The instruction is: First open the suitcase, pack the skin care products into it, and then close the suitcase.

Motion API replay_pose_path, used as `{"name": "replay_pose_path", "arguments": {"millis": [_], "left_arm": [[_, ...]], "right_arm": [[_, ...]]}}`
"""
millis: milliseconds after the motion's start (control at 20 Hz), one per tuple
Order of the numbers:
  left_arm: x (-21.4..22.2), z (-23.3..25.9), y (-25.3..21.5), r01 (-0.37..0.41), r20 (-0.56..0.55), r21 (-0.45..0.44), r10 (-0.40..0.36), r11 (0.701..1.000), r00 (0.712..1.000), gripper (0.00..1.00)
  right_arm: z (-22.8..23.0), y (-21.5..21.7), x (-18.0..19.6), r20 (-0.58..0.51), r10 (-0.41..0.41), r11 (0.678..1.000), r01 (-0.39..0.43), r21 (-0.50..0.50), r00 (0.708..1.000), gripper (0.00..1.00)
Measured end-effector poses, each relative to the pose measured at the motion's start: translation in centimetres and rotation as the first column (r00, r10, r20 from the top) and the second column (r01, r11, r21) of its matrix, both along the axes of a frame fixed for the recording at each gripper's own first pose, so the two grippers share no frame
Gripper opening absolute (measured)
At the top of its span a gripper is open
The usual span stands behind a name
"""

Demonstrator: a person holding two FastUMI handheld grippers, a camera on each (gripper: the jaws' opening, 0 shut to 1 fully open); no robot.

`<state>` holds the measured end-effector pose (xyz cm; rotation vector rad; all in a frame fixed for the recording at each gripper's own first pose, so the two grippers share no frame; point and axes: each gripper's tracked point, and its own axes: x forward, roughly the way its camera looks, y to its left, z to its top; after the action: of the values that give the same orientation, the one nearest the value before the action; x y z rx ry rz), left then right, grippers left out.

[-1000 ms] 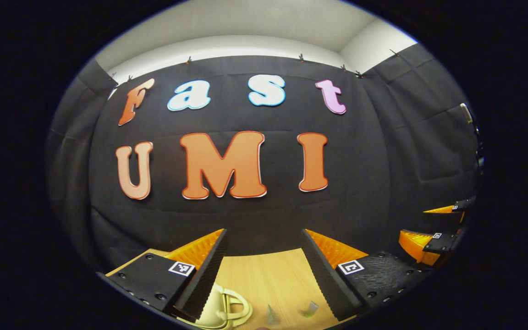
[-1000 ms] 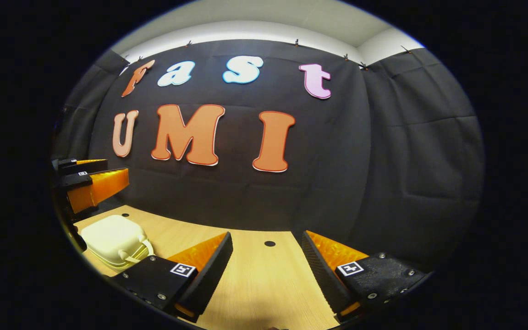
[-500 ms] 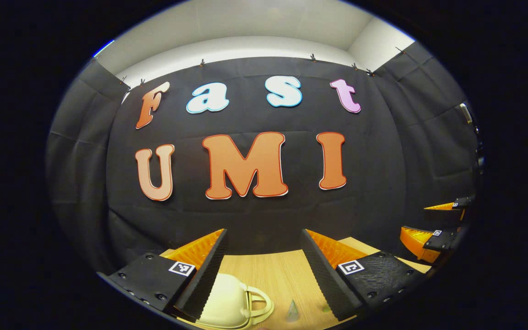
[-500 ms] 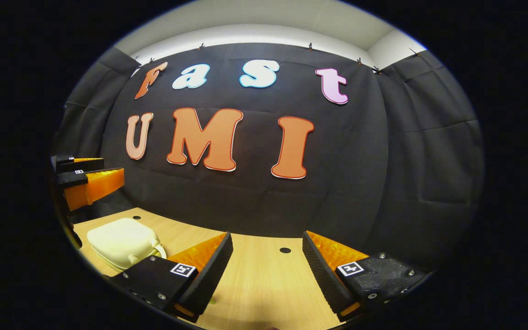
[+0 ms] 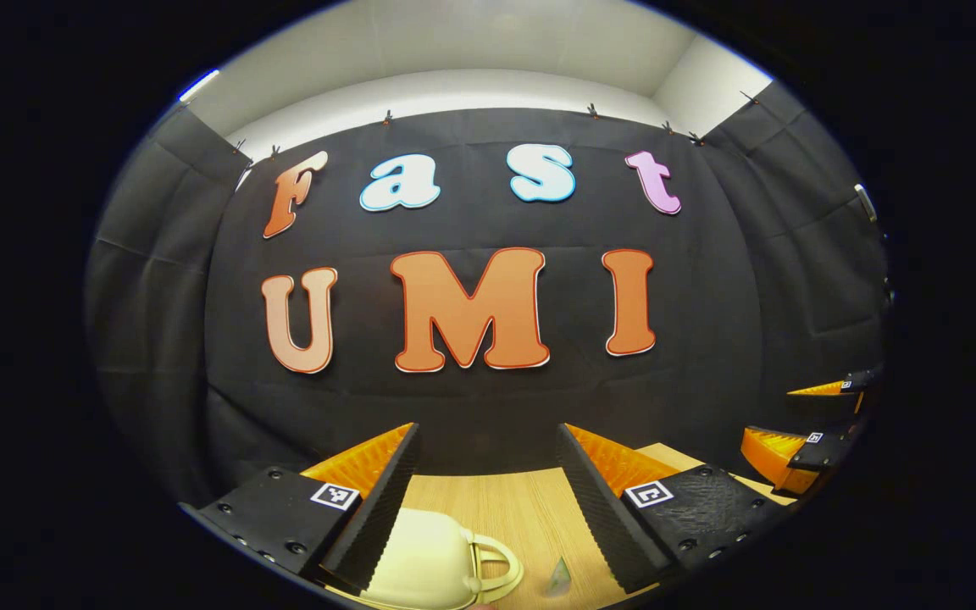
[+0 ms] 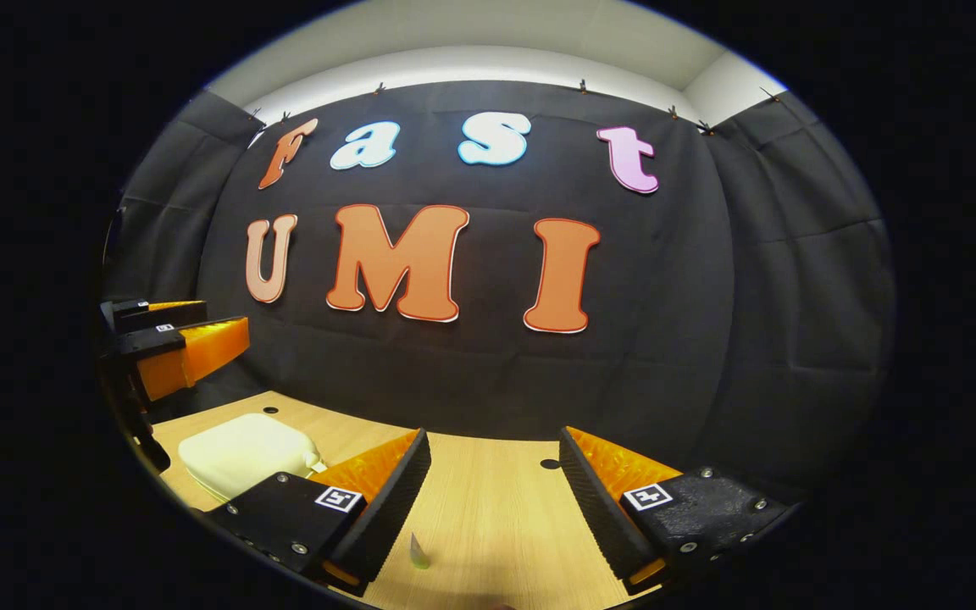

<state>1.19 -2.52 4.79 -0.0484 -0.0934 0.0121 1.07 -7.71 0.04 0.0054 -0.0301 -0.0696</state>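
A small cream suitcase with a loop handle lies shut on the wooden table, just under my left gripper, which stands open above it with nothing between its fingers. A small pale-green tipped skin care item pokes up beside the suitcase. In the right gripper view the suitcase lies to the left, partly behind my left finger. My right gripper is open and empty over the table, with a small greenish item between its fingers. The left gripper hangs above the suitcase at the left edge.
The black cloth wall stands close behind the table. A round hole sits in the tabletop near the back edge, another beyond the suitcase. The right gripper shows at the far right of the left gripper view.
Both views have swung left: the wall shifted right in each. More of the suitcase now shows under the left gripper, and a small greenish item came into sight between the right fingers.
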Motion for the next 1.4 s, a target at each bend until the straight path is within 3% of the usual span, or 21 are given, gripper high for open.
{"name": "replay_pose_path", "arguments": {"millis": [950,1050,1200,1400], "left_arm": [[1.0,-0.4,0.5,0.023,-0.005,0.008,-0.023,1.000,1.000,0.98],[1.3,-0.6,1.0,0.013,0.002,0.058,-0.013,0.998,1.000,0.98],[1.7,-3.9,0.0,0.059,-0.057,0.162,-0.050,0.985,0.997,0.98],[2.0,-11.5,-0.9,0.134,-0.205,0.355,-0.063,0.925,0.977,0.98]], "right_arm": [[-0.6,1.7,0.9,-0.016,0.019,1.000,-0.020,-0.019,1.000,0.96],[-0.7,1.4,1.0,-0.019,0.014,1.000,-0.015,-0.018,1.000,0.96],[-1.2,0.4,1.2,-0.028,-0.001,1.000,0.000,-0.017,1.000,0.96],[-2.1,-1.1,0.9,-0.043,-0.028,0.999,0.027,-0.023,0.999,0.96]]}}
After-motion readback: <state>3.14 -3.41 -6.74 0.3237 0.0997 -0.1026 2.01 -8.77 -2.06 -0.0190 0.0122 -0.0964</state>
